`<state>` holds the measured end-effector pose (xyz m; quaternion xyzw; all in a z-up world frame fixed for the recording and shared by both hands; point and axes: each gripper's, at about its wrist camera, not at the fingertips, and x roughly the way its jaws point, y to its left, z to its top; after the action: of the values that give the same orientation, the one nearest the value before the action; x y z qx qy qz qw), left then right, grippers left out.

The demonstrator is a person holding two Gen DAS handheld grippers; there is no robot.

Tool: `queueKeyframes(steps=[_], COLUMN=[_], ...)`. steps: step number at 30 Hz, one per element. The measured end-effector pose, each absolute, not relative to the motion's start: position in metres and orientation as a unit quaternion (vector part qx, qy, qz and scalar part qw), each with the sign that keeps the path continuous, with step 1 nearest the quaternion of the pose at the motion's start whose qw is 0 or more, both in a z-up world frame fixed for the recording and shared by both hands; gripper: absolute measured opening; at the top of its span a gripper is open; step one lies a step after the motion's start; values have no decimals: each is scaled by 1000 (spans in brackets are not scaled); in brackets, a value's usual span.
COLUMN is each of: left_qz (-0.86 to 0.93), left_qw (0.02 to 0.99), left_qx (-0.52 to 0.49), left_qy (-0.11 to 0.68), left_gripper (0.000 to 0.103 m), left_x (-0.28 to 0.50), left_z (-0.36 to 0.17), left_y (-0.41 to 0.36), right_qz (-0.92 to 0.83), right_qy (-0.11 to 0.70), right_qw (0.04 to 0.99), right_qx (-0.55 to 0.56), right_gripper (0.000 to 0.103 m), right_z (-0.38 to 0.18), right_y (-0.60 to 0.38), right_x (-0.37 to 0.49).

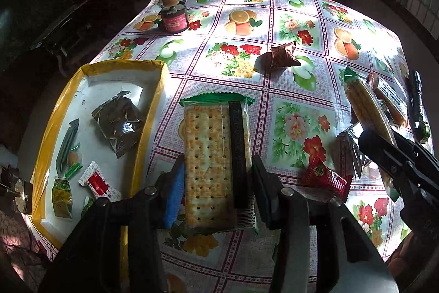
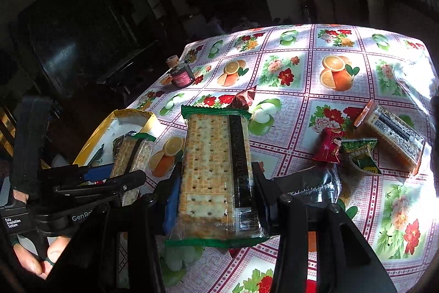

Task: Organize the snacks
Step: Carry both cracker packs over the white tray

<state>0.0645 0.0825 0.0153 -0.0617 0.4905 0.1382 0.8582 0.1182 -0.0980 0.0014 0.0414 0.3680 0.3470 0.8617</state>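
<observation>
My left gripper (image 1: 216, 175) is shut on a long cracker pack with green ends (image 1: 208, 139), held above the flowered tablecloth just right of the yellow-rimmed box (image 1: 153, 111). Several small snacks lie in the box, among them a brown packet (image 1: 118, 122) and a red and white candy (image 1: 98, 183). My right gripper (image 2: 216, 177) is shut on a second green-ended cracker pack (image 2: 214, 150). That gripper (image 1: 384, 144) and its pack (image 1: 365, 103) also show at the right of the left wrist view. In the right wrist view, the left gripper (image 2: 123, 177) carries its pack (image 2: 131, 153) near the box (image 2: 131, 117).
A pink jar with a cork lid (image 1: 172, 18) stands at the far left edge. A brown pyramid packet (image 1: 279, 56) lies mid-table. On the right lie an orange cracker pack (image 2: 392, 136), green (image 2: 362, 153), red (image 2: 329, 147) and silver (image 2: 310, 186) packets, and a black pen-like tool (image 1: 417, 100).
</observation>
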Motion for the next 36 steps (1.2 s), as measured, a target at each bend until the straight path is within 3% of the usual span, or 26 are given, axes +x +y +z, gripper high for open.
queueKeyframes(steps=[36], left_qz=[198], left_qw=[852], left_qx=[-96], left_qy=[474], left_gripper=[48], left_x=[5], left_z=[11], left_y=[168], right_qz=[413], right_qy=[379], right_qw=[828], right_qx=[20], right_gripper=[46], right_z=[-10], right_y=[-14], right_x=[67])
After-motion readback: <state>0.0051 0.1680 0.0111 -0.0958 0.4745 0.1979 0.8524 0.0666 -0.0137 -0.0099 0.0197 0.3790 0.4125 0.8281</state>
